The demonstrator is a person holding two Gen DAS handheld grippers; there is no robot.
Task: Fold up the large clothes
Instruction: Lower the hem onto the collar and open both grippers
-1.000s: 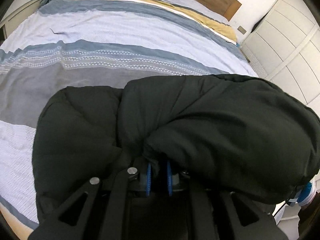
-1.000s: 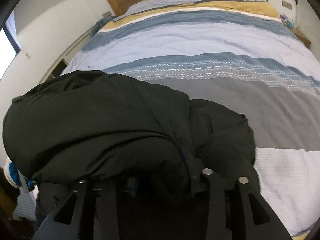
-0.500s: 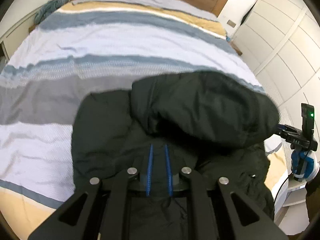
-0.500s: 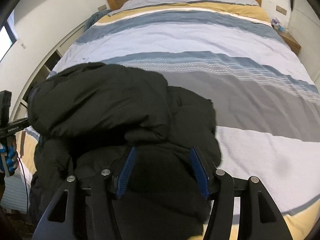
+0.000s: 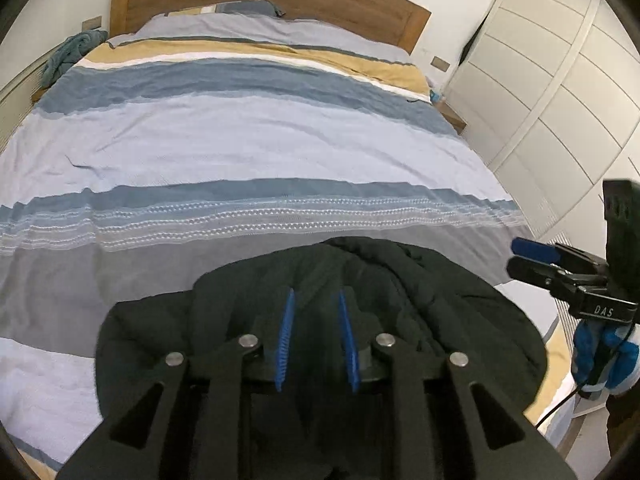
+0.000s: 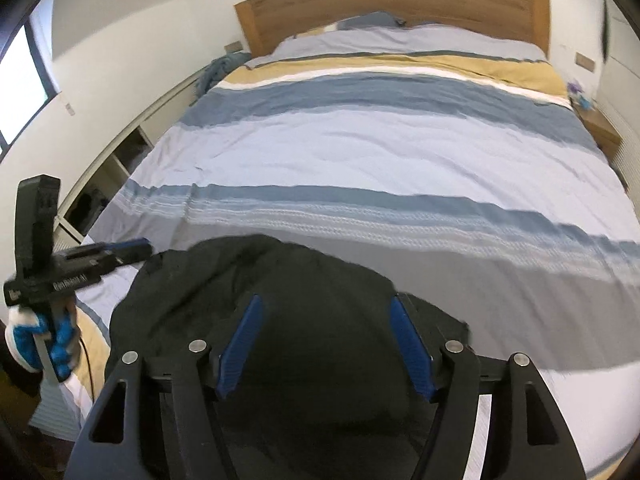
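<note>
One black jacket [image 5: 400, 288] bunched at 6 o'clock on one bed [image 5: 240, 140], long axis seemingly crosswise; left gripper [image 5: 314, 300] narrowly parted, right gripper [image 6: 326, 308] wide, both holding nothing

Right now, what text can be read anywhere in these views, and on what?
"DAS": white letters on the right gripper body, seen from the left wrist.
White lettering on the left gripper body, seen from the right wrist: too blurred to read.
Jacket, bedding, wardrobe: none.

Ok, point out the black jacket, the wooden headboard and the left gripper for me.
black jacket [image 5: 440, 292], left wrist view, on its puffy top fold.
wooden headboard [image 6: 400, 4], right wrist view, on its middle panel.
left gripper [image 5: 316, 308], left wrist view, between its blue fingertips.
</note>
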